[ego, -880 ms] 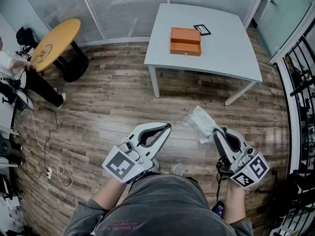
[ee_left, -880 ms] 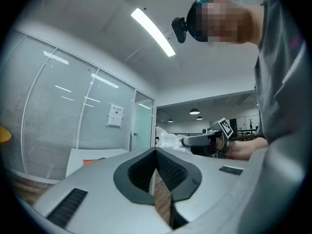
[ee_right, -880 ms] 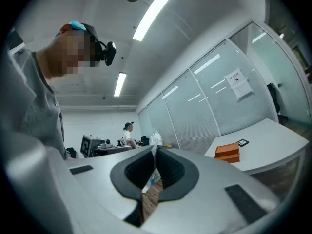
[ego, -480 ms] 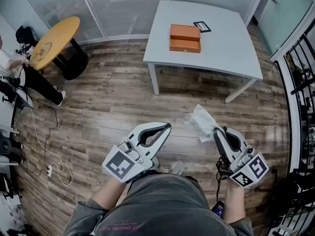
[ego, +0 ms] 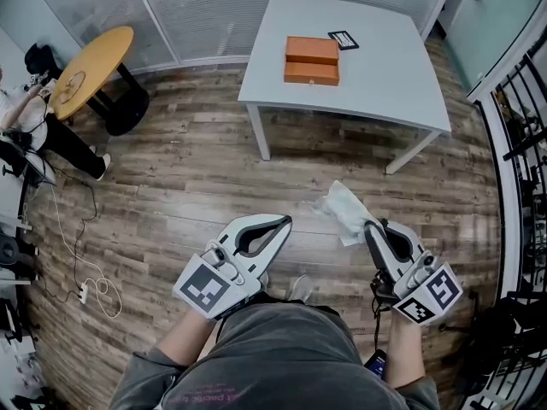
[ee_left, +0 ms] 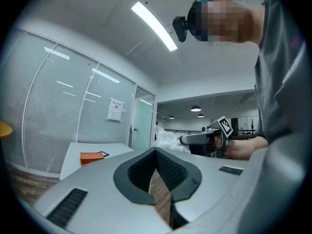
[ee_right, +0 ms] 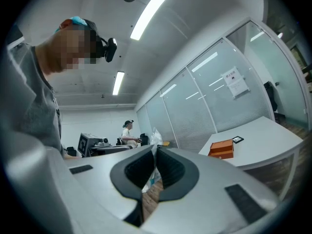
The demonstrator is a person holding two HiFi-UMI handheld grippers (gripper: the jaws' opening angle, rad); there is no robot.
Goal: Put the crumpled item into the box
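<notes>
The crumpled item is a white wad of paper [ego: 345, 213]; my right gripper [ego: 370, 227] is shut on it at waist height over the wooden floor. Its white tip [ee_right: 155, 138] pokes out past the closed jaws in the right gripper view, and the wad [ee_left: 167, 139] shows in the left gripper view. My left gripper [ego: 282, 221] is shut with nothing in it, level with the right one, and holds still. The orange box [ego: 312, 60] sits on the white table [ego: 393, 84] ahead, also visible as the orange box [ee_left: 91, 157] and orange box [ee_right: 222, 149].
A black card [ego: 343, 40] lies on the table behind the box. A round yellow table [ego: 85, 63] and a seated person [ego: 34, 126] are at far left. A white cable [ego: 94, 289] trails on the floor. Black railing [ego: 521, 135] runs along the right. Glass partitions line the back.
The white table and the orange box have shifted a little up and left in the head view. Both grippers keep their places and the paper stays in the right one.
</notes>
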